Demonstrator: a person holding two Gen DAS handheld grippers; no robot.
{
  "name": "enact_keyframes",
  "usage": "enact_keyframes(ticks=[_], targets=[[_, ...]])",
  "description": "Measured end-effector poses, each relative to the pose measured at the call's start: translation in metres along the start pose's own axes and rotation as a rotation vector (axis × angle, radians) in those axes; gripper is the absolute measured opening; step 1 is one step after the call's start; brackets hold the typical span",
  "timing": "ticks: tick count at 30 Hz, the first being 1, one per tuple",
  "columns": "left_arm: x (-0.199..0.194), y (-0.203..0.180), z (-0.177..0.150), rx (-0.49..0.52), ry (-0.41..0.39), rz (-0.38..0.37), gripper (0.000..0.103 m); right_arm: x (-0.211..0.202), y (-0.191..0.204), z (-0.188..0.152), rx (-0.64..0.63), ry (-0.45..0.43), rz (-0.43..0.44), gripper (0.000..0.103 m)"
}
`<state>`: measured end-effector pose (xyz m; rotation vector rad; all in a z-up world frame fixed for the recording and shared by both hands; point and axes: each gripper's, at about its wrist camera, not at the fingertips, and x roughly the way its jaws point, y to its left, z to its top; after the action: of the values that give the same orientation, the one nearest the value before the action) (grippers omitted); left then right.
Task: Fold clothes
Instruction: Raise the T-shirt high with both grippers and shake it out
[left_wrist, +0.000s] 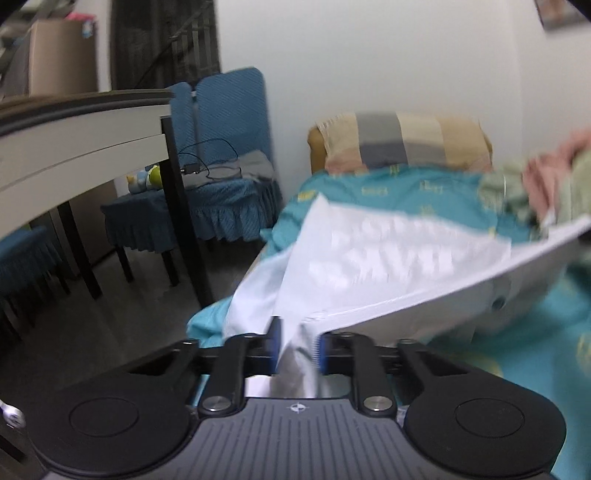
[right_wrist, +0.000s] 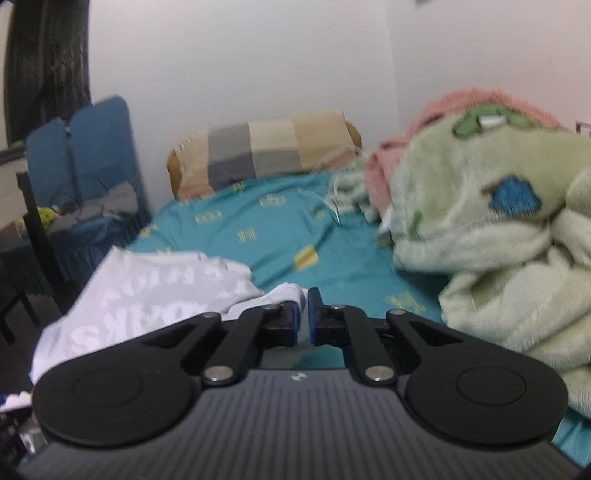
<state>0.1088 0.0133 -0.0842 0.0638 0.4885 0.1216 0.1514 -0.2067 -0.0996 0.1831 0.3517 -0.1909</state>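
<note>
A white T-shirt (left_wrist: 388, 258) with pale lettering hangs stretched above a teal bed sheet (left_wrist: 406, 188). In the left wrist view my left gripper (left_wrist: 298, 345) is shut on a bunched edge of the shirt, and cloth fills the gap between the blue pads. From there the shirt runs taut up to the right edge. In the right wrist view my right gripper (right_wrist: 303, 314) has its jaws nearly together, pinching a white fold at the tips. The rest of the T-shirt (right_wrist: 147, 295) sags to the left over the bed's edge.
A green and pink fleece blanket (right_wrist: 480, 221) is heaped on the right of the bed. A checked pillow (right_wrist: 266, 147) lies at the head by the wall. Left of the bed stand a blue-covered chair (left_wrist: 221, 147) and a white table (left_wrist: 74, 147) with black legs.
</note>
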Motion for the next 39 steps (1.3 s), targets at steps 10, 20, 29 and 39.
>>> enact_keyframes(ticks=[10, 20, 29, 39], targets=[[-0.132, 0.040, 0.134, -0.149, -0.431, -0.018, 0.005, -0.117, 0.014, 0.136, 0.062, -0.320, 0.147, 0.004], [-0.341, 0.080, 0.300, -0.136, -0.753, -0.016, 0.005, -0.336, 0.019, 0.301, 0.009, -0.671, 0.258, 0.004], [-0.461, 0.070, 0.358, -0.073, -0.818, -0.018, 0.006, -0.438, 0.004, 0.372, -0.094, -0.714, 0.260, 0.004], [-0.301, 0.053, 0.358, -0.064, -0.632, -0.009, 0.010, -0.295, 0.018, 0.344, -0.084, -0.490, 0.243, 0.004]])
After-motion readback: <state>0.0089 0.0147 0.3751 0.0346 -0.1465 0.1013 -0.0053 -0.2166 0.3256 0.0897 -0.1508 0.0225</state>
